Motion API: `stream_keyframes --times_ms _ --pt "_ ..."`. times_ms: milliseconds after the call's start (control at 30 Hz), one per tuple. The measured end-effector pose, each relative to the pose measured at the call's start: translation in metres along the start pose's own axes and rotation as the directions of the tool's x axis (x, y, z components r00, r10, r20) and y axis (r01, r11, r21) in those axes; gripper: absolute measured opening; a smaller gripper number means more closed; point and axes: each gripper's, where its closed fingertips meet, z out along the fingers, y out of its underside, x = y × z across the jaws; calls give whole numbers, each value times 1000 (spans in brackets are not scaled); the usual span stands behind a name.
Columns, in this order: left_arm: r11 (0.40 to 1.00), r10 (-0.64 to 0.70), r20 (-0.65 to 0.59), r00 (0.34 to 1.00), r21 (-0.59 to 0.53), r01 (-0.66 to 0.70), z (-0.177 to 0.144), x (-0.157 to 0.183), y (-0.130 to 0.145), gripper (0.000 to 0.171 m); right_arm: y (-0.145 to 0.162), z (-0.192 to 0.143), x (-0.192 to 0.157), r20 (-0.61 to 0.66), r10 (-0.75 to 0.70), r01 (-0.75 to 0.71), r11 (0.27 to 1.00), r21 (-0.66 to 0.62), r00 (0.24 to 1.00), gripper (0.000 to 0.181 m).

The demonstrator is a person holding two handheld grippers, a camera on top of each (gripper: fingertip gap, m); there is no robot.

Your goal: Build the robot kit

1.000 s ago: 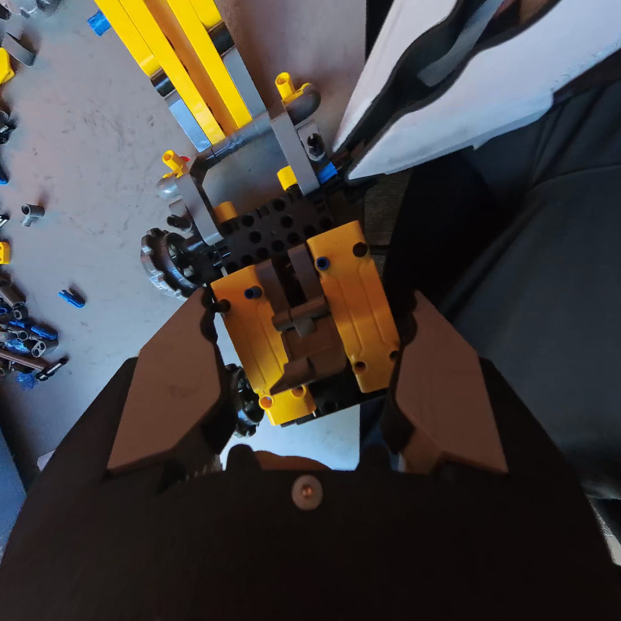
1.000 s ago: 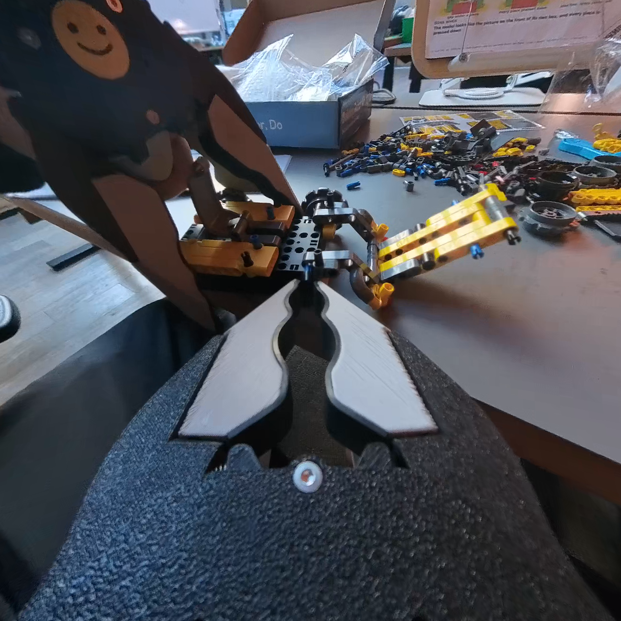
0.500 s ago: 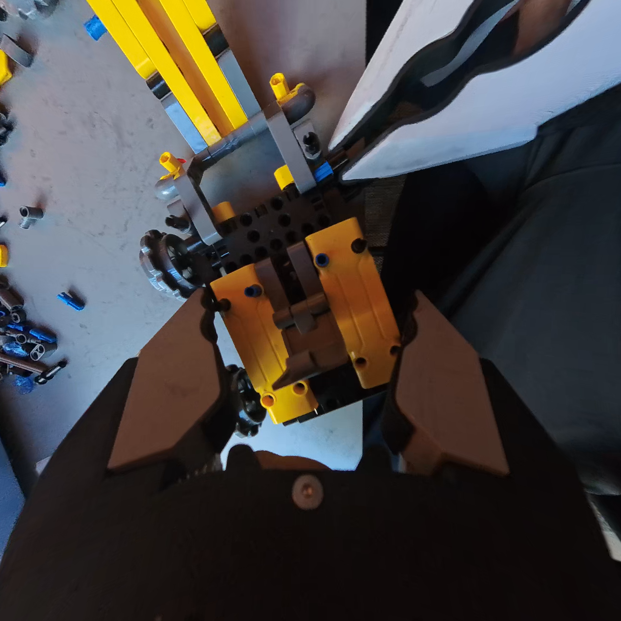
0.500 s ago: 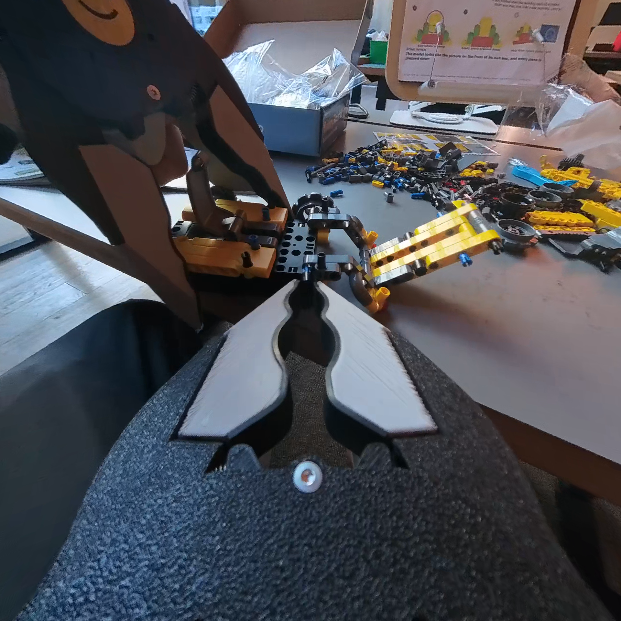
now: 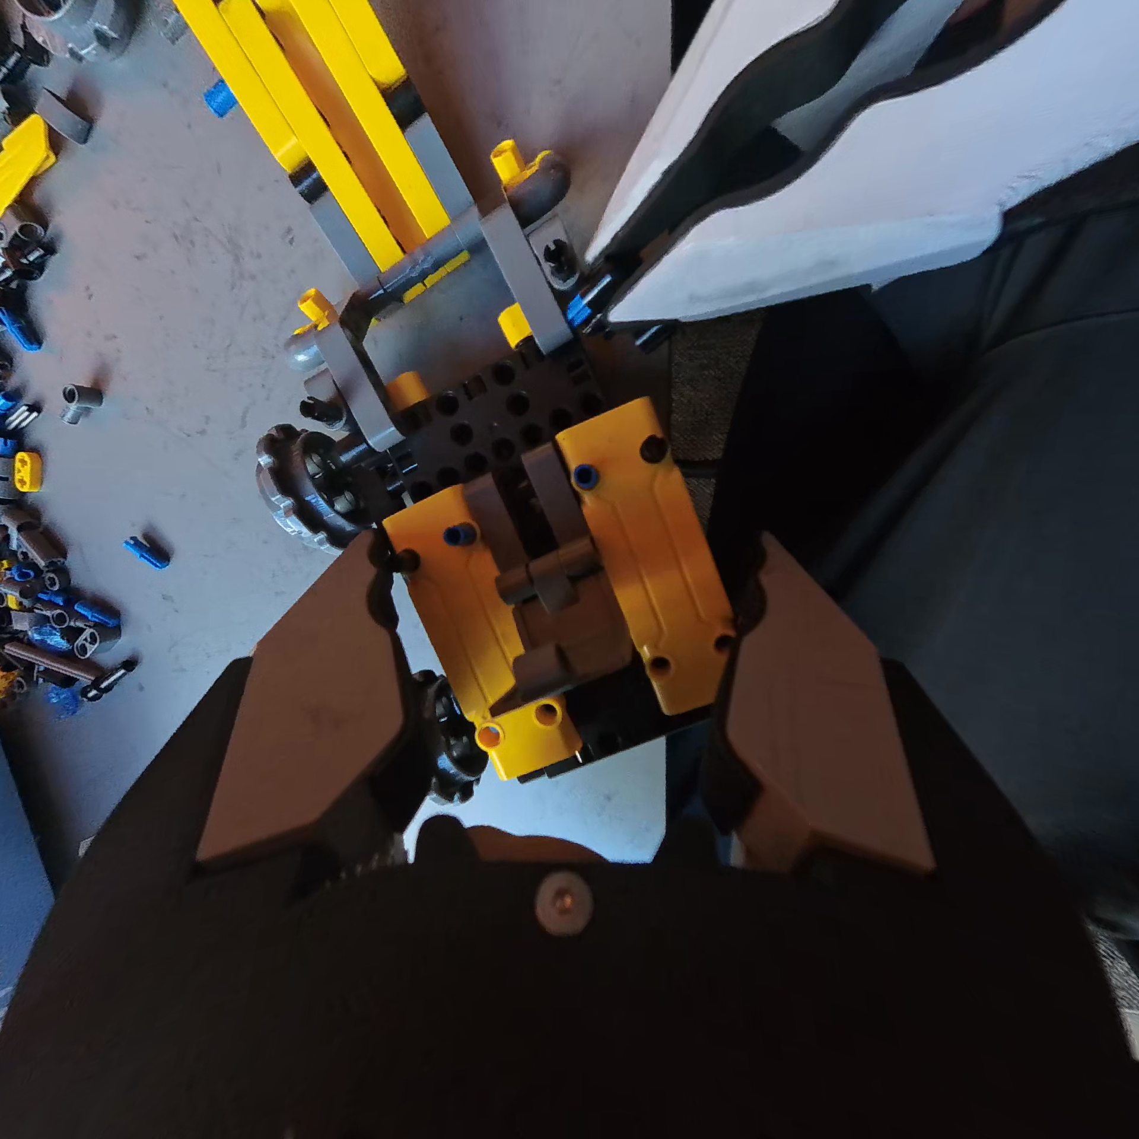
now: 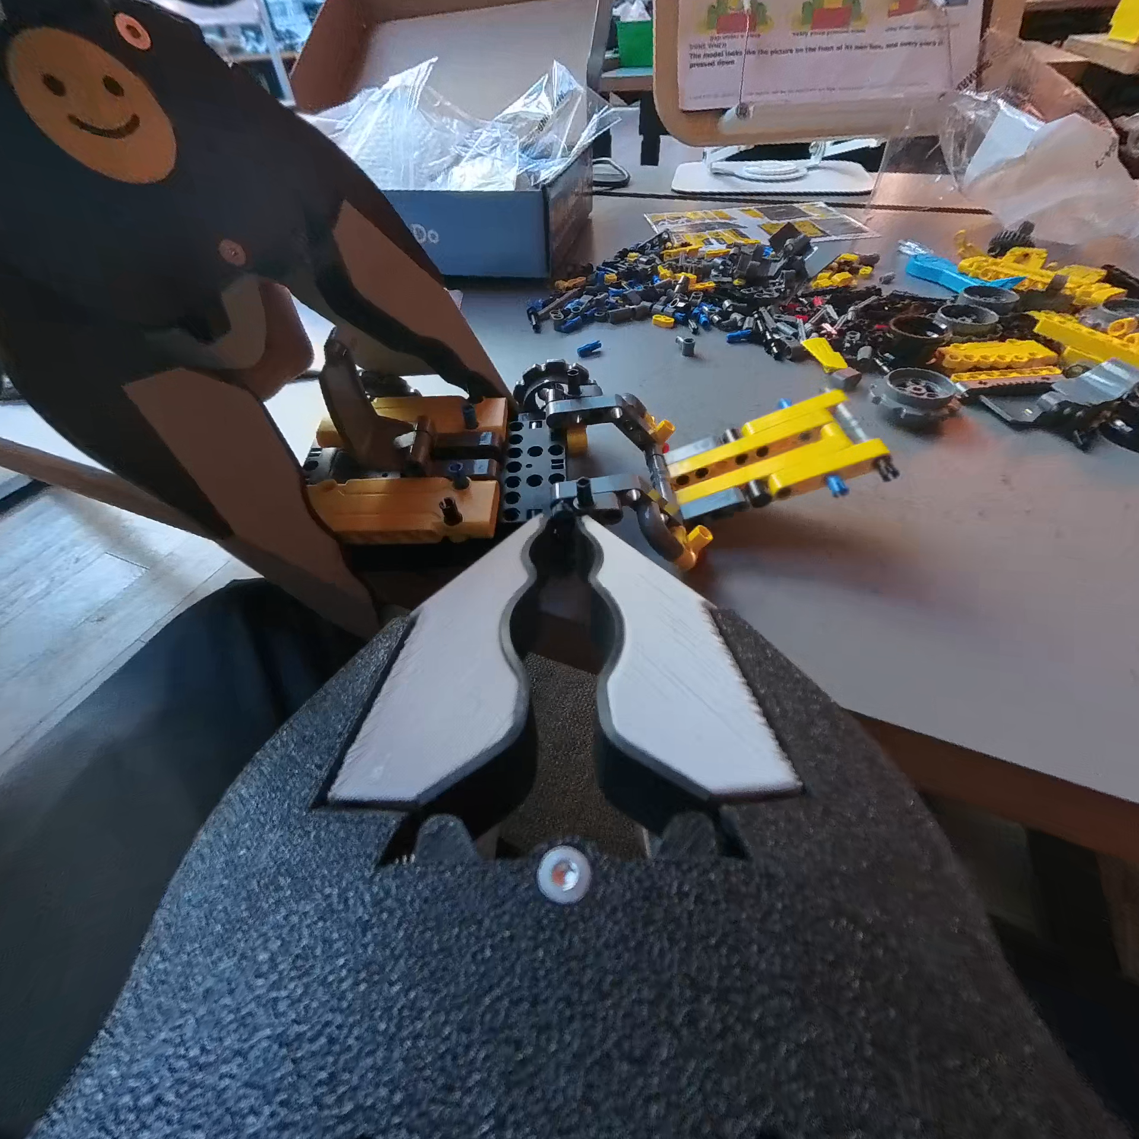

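The left gripper (image 5: 564,591) with brown fingers squeezes the yellow and black plastic brick vehicle (image 5: 555,585) by its sides, at the near edge of the grey table (image 6: 924,616). The right gripper (image 6: 562,524) with white fingers is pinched shut on a small black pin (image 6: 562,516) sticking out of the vehicle's side.

Yellow-and-black brick model (image 5: 542,555), grey table (image 6: 924,585), blue box (image 6: 487,237)
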Motion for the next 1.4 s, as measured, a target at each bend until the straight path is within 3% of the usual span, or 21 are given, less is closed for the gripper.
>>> stream_keyframes --times_ms 767,967,1400 --pt "999 36 37 999 -17 -36 4 -4 3 112 14 7 2 8 -89 90 995 -49 996 6" --pt "999 39 44 998 -19 -38 4 -3 3 112 14 7 1 50 9 -8 1000 -21 999 7" --pt "999 50 39 998 -8 -50 4 -3 3 111 4 1 3 40 10 -11 999 42 999 6"
